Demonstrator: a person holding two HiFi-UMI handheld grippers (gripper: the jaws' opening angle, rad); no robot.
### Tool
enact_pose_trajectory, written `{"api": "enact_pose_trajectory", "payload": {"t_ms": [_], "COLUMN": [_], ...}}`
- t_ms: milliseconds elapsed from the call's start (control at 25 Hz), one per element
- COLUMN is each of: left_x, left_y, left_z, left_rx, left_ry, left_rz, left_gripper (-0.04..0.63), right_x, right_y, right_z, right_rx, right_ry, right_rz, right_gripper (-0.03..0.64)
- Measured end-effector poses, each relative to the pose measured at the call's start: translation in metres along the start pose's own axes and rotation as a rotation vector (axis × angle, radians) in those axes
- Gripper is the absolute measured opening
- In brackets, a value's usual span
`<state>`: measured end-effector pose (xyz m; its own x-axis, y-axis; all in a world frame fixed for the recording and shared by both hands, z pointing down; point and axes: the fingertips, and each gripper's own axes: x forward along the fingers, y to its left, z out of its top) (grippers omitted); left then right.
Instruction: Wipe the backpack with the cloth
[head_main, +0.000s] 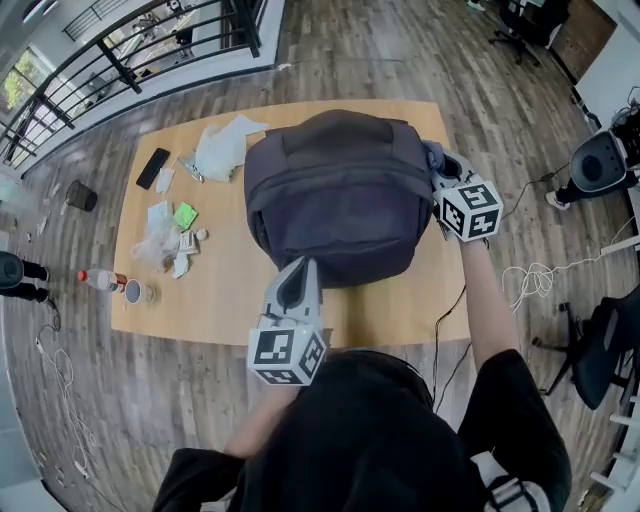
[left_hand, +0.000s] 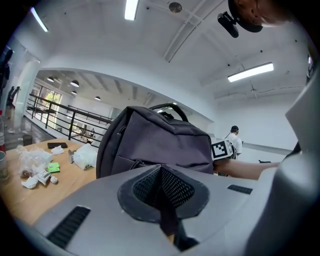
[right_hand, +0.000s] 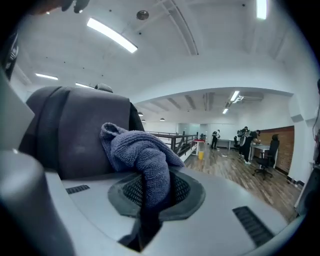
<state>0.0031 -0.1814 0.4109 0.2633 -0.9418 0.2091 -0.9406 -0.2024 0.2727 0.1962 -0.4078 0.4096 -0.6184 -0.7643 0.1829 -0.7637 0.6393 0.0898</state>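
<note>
**Backpack (head_main: 335, 195) mid-worktop (head_main: 395, 312) — your two tools flank it**

Your right tool (head_main: 442, 172), at the end of an outstretched arm along the pack's right side, is clenched on the blue-grey cloth (right_hand: 142, 155), which bunches against the pack's upper right corner. Your left tool (head_main: 298, 272) is clenched on nothing and points nearly level at the pack's near face, just beside it. Off to the left lie a phone (head_main: 153, 167), a crumpled white bag (head_main: 225, 146), a green packet (head_main: 185, 214) and a bottle (head_main: 103, 280) — all well apart from the pack. Open wood runs between pack and near edge, and a cable (head_main: 445, 320) drops off the near right.
</note>
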Motion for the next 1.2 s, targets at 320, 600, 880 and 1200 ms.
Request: {"api": "enact_pose_trajectory", "payload": {"t_ms": [320,600,880,1200], "left_x": [-0.007,0.007,0.041,0.094], "left_y": [0.005,0.025,0.089,0.134], "left_z": [-0.013,-0.011,0.015,0.061], "left_rx": [-0.008,0.001,0.151,0.393], "left_ry": [0.017,0.038,0.006,0.013], "left_rz": [0.102,0.189,0.302,0.27], "left_gripper": [0.015,0.015,0.015,0.015], "right_x": [0.031,-0.007,-0.066,-0.097], "right_y": [0.029,0.075,0.13,0.202], "right_z": [0.021,0.011,-0.002,0.001], "right_rx": [-0.073,-0.126,-0.054,-0.064], "right_ry": [-0.039,-0.016,-0.02,0.069], "right_rz": [0.323,0.621,0.612,0.456], "right_gripper": [0.041,0.04,0.04,0.04]}}
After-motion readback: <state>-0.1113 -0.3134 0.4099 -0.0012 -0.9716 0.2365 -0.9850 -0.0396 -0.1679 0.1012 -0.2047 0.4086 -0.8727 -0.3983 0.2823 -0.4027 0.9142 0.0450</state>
